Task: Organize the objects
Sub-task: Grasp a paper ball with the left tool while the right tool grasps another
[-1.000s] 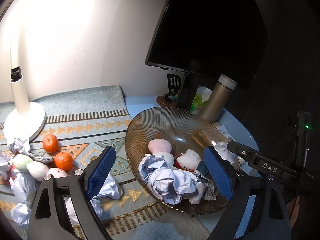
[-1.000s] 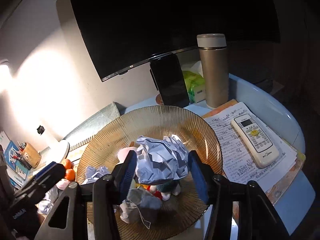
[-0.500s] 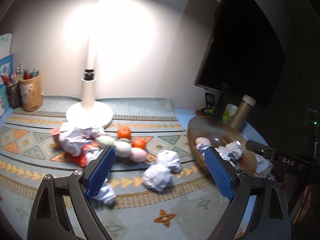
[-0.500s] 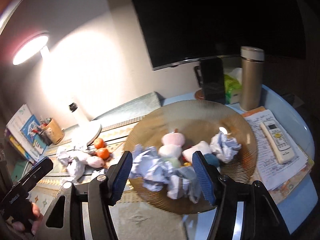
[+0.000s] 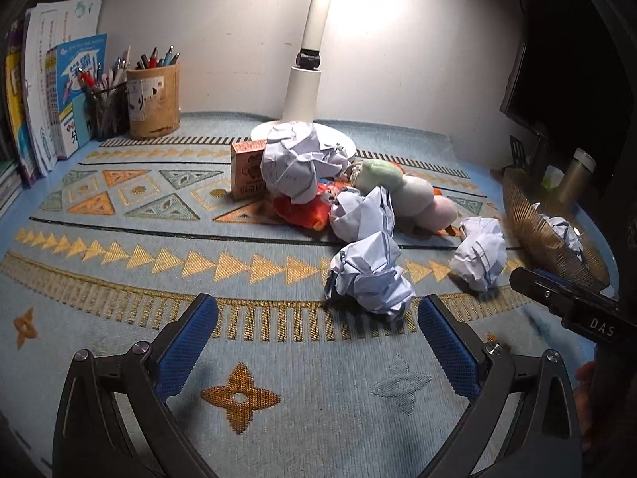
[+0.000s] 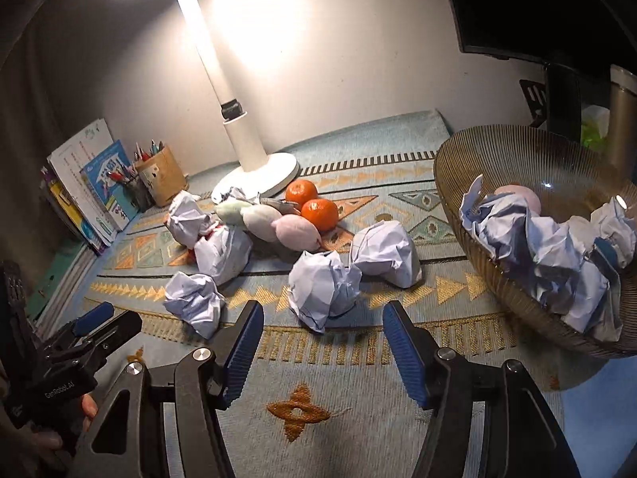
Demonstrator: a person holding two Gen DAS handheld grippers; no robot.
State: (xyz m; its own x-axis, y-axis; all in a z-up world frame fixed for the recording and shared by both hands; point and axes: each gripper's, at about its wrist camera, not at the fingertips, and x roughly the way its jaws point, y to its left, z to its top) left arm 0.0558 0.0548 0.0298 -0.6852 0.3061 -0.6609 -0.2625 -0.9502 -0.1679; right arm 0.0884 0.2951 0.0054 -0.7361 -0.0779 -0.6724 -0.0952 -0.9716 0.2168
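Note:
Several crumpled paper balls lie loose on the patterned mat. My left gripper (image 5: pixel 318 328) hangs low over the mat, its jaws still opening with nothing between them; one paper ball (image 5: pixel 370 277) sits just beyond its right finger. My right gripper (image 6: pixel 324 344) stands open and empty, with another paper ball (image 6: pixel 322 292) right ahead of its gap. The amber glass bowl (image 6: pixel 450 159) at the right holds more crumpled paper and plush toys. A plush dango skewer (image 6: pixel 274 221) and two mandarins (image 6: pixel 320 213) lie near the lamp base.
A white desk lamp (image 6: pixel 258 171) stands behind the pile. A small orange box (image 5: pixel 247 171) and a red plush (image 5: pixel 302 213) lie beside it. A pen holder (image 5: pixel 153 99) and books (image 5: pixel 51 91) line the far left. A monitor and a metal flask (image 6: pixel 621 119) stand behind the bowl.
Both grippers have swung left and down, away from the bowl to the loose paper balls on the mat. The left jaws have spread wider.

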